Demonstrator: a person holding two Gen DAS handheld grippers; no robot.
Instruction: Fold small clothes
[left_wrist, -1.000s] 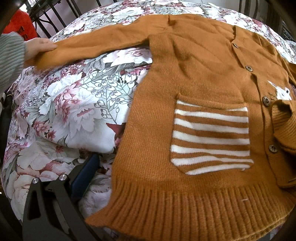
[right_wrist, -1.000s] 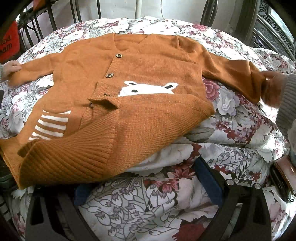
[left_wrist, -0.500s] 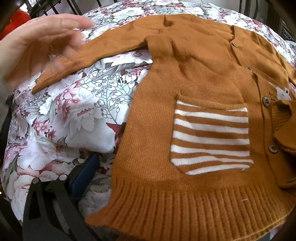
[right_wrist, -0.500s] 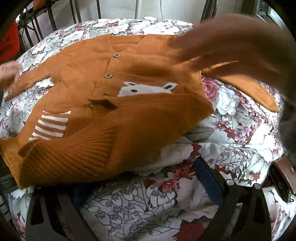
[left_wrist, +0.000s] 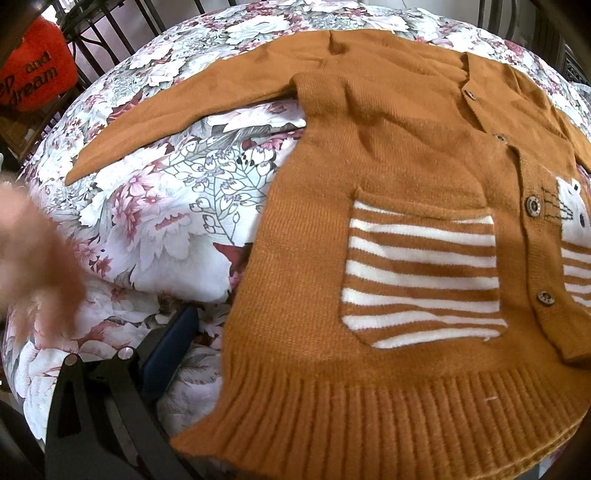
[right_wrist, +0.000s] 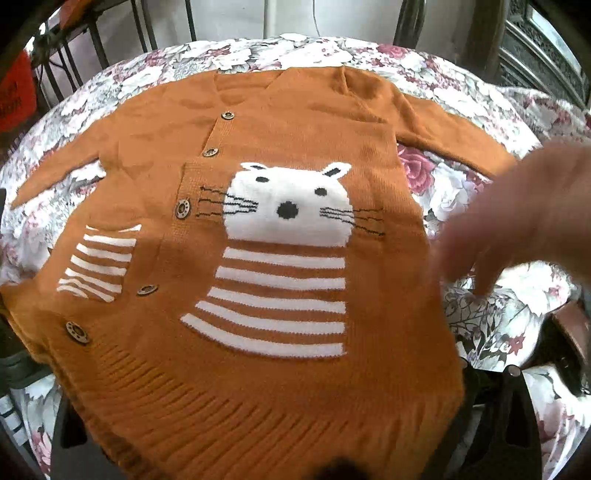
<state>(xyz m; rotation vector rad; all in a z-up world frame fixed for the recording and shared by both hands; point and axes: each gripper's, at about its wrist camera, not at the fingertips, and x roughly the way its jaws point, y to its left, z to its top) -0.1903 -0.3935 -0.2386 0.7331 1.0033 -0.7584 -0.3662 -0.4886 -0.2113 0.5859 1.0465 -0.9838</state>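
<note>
A small orange knit cardigan (left_wrist: 388, 155) lies flat, front up, on a floral cloth (left_wrist: 166, 206). It has a striped pocket (left_wrist: 421, 277), buttons, and a white cat face (right_wrist: 288, 203) with stripes below. Its left sleeve (left_wrist: 177, 107) stretches out to the left, its right sleeve (right_wrist: 454, 136) to the right. Only the left finger (left_wrist: 166, 347) of my left gripper shows, beside the hem; the cardigan covers the rest. My right gripper's right finger (right_wrist: 513, 410) shows at the lower right, the other hidden under the hem. Both look spread and hold nothing.
A bare hand (left_wrist: 33, 266) blurs at the left edge, another hand (right_wrist: 524, 214) hovers right of the cardigan. Metal chair backs (right_wrist: 92, 48) ring the table. An orange cushion (left_wrist: 33, 77) sits far left. A brown object (right_wrist: 572, 325) lies at the right edge.
The folded-over lower right front of the cardigan has been laid flat, baring the cat face and stripes. Both hands have left the sleeve ends and moved down toward the cameras.
</note>
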